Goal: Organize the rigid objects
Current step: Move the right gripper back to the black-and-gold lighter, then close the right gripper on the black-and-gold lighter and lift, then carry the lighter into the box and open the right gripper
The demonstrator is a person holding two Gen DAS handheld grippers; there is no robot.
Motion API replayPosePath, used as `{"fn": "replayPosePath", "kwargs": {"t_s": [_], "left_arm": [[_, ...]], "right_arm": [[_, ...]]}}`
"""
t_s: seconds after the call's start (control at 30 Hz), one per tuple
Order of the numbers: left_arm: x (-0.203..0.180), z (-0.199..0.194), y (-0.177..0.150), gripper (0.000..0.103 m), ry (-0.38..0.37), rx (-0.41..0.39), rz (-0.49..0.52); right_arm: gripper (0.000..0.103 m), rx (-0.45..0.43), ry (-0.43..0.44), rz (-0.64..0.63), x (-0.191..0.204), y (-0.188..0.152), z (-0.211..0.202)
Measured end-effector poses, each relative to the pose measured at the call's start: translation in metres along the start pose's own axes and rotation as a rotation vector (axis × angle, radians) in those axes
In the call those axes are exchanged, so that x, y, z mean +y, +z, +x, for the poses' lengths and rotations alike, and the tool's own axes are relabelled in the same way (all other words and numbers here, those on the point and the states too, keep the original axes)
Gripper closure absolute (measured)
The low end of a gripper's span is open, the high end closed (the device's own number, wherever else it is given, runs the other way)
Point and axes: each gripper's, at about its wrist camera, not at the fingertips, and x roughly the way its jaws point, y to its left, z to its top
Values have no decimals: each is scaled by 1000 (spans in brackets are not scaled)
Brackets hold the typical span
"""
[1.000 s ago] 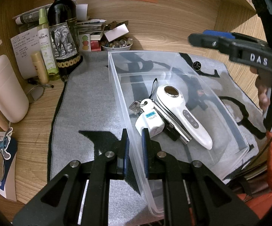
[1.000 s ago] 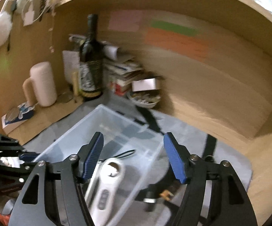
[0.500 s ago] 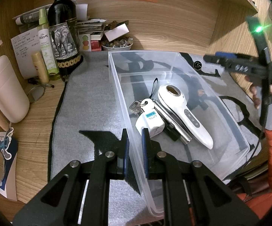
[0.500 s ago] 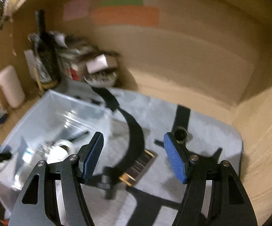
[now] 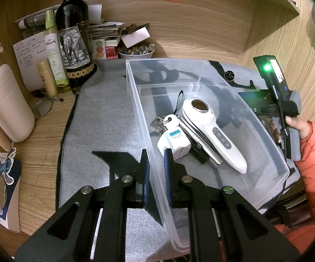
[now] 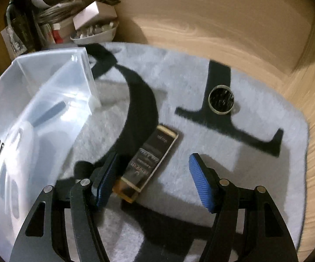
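Right wrist view shows my right gripper [image 6: 152,181] spread wide over the dark box [image 6: 149,162]; I should centre it, then descend square. My left gripper [image 5: 156,175] pinches the bin [image 5: 135,100] wall, steadying it.

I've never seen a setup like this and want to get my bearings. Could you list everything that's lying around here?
Clear plastic bin: one, on grey felt mat.
White handheld device: one, inside bin.
White key tag with keys: one, inside bin.
Silver metal bar: one, inside bin.
Black-and-gold flat box: one, on mat right of bin.
Small round black tin: one, on mat.
Dark wine bottle: one, back left.
Green spray bottle: one, beside wine bottle.
Cream mug: one, left.
White bowl of trinkets: one, behind bin.
Left tongs: shut on bin wall.
Right tongs: open over the box.
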Motion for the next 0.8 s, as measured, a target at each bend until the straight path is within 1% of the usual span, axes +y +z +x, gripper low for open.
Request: {"fn": "replayPosePath", "kwargs": {"t_s": [0.03, 0.1, 0.13, 0.2, 0.47, 0.67, 0.8], "left_arm": [[0, 0, 0, 91, 0, 0, 0], [0, 0, 0, 91, 1, 1, 0], [0, 0, 0, 91, 1, 0, 0], [0, 0, 0, 91, 0, 0, 0], [-1, 0, 1, 91, 1, 3, 0], [-1, 0, 1, 91, 1, 3, 0], [-1, 0, 1, 91, 2, 3, 1]], "right_arm": [[48, -7, 6, 4, -1, -1, -1], [68, -14, 20, -5, -1, -2, -5], [71, -15, 18, -10, -1, -3, -6], [81, -22, 9, -17, -1, -4, -9], [81, -70, 14, -4, 0, 1, -27], [81, -145, 26, -19, 3, 6, -54], [81, -207, 33, -40, 12, 14, -73]]}}
